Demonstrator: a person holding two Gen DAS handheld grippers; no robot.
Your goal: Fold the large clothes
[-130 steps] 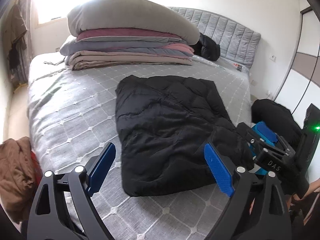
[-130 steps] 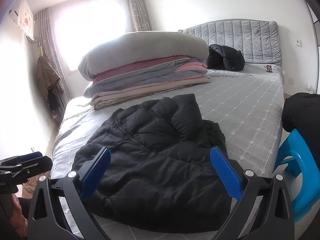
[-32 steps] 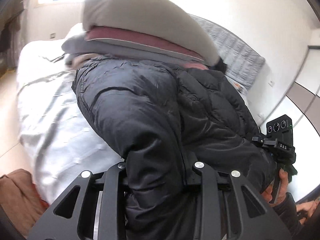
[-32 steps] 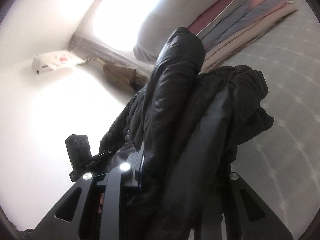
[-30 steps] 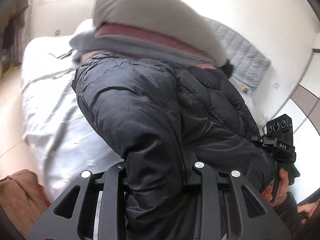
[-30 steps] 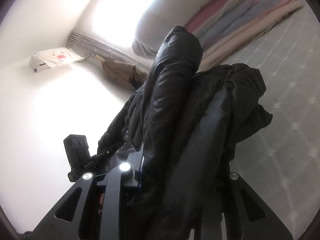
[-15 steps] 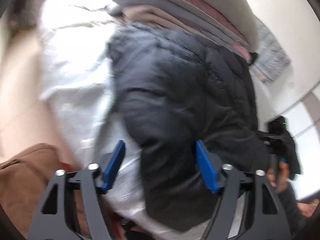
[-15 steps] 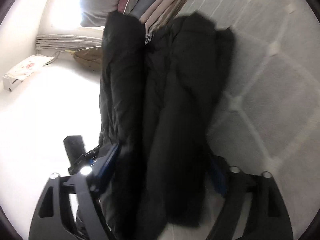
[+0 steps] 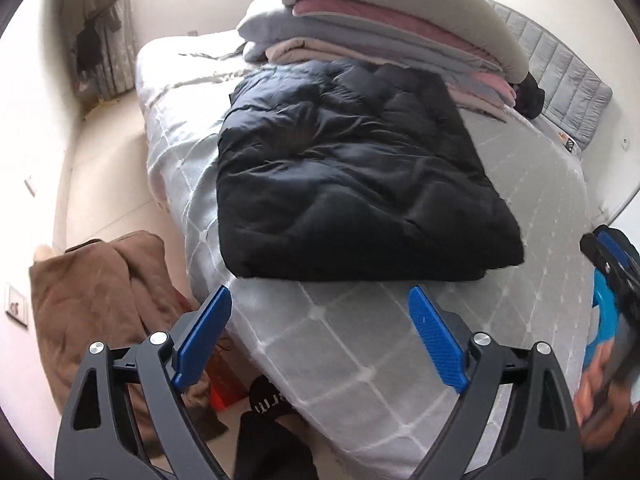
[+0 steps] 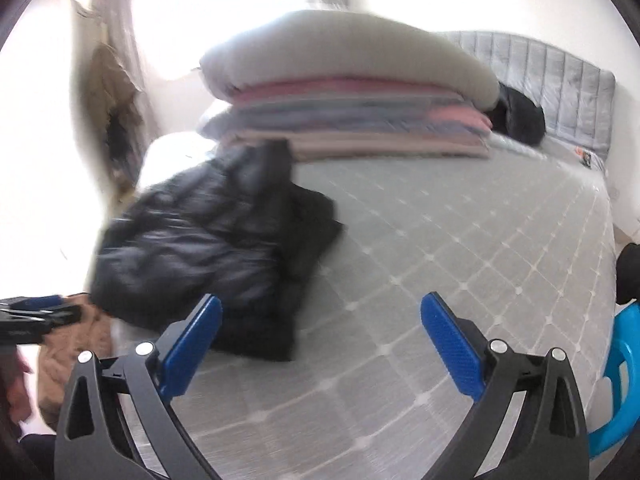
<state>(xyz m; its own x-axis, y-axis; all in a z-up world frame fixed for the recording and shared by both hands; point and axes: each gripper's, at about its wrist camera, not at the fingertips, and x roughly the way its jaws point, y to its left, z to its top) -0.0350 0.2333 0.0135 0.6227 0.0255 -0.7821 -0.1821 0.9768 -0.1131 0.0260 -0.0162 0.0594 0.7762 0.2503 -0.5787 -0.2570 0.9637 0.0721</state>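
Floor at far left holds one brown garment (image 9: 100, 300), heaped beside the bed (image 9: 360, 340). Left gripper (image 9: 320, 336): two blue pads spread wide, nothing between them, hanging over the near bed edge. One black puffer jacket (image 9: 352, 184) lies folded flat in a rough rectangle on the grey quilted cover, toward the bed's left side, its far edge next to one stack of folded blankets (image 9: 392, 36) with a grey pillow on top. One more dark garment (image 9: 530, 96) sits by the headboard. Right gripper (image 10: 320, 340): two pads also wide apart, empty, jacket (image 10: 208, 248) just left of it; view blurred. One blue stool (image 10: 620, 380) at right edge.
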